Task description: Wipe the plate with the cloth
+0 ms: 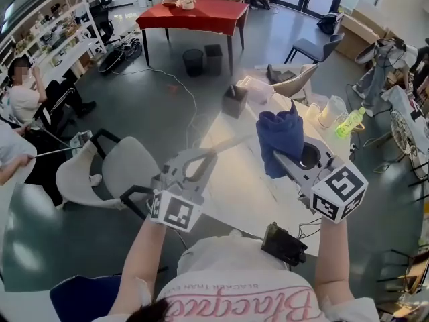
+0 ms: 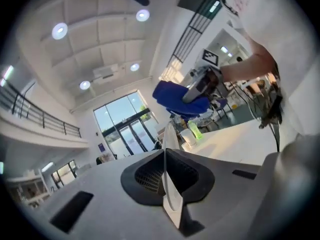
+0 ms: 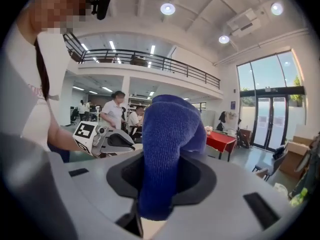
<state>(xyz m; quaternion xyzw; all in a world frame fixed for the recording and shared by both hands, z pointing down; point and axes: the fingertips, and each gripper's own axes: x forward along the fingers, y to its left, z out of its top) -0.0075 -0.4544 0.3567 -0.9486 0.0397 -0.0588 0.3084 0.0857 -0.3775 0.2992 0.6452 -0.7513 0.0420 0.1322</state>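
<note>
My left gripper [image 1: 203, 158] is shut on a thin white plate [image 1: 228, 146], held out level over the table. In the left gripper view the plate [image 2: 168, 184] shows edge-on, standing upright between the jaws [image 2: 167, 176]. My right gripper [image 1: 285, 158] is shut on a dark blue cloth [image 1: 280, 138] that bunches up above its jaws and hangs a little below them. The cloth [image 3: 167, 149] fills the middle of the right gripper view, with the left gripper [image 3: 107, 140] beyond it at the left. Cloth [image 2: 175, 96] and right gripper [image 2: 200, 84] hang apart from the plate.
A white table [image 1: 234, 186] lies under both grippers. At its far end stand a dark box [image 1: 234, 101], a clear jug [image 1: 332, 111] and a green bottle [image 1: 353, 121]. A white chair [image 1: 114, 170] is at the left and seated people further left.
</note>
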